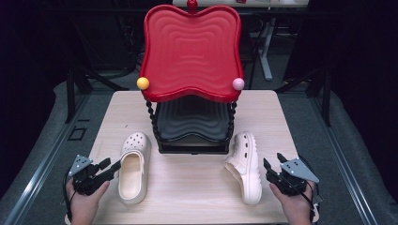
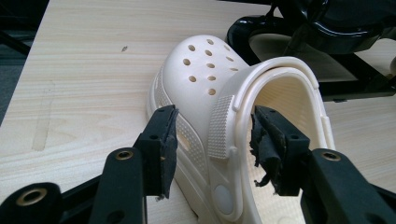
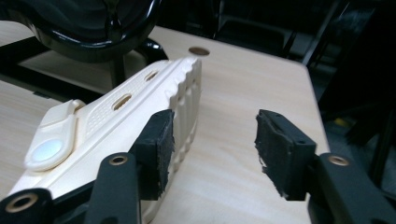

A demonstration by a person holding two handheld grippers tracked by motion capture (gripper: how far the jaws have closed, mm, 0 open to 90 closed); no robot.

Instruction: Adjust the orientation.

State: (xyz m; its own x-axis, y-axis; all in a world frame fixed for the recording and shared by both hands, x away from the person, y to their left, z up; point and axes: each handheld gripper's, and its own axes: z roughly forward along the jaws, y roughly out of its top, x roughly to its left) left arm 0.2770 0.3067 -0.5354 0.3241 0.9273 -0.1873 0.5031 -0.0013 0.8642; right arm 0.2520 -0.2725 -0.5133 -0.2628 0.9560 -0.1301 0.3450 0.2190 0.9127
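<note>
Left clog [image 2: 205, 93] upright, left tool [image 2: 212, 140] wide astride side wall — right clog [image 3: 121, 121] tipped, right tool [image 3: 212, 149] wide beside sole.

**Bright table, dark surroundings**

Overhead light falls evenly on the pale table [image 1: 197, 187], while the room around it sinks into near-black. The glossy red tray [image 1: 191, 51] shows soft glare along its ripples. Shadows are short and soft. Both gripper views are slightly soft, with blurred backgrounds.
</note>
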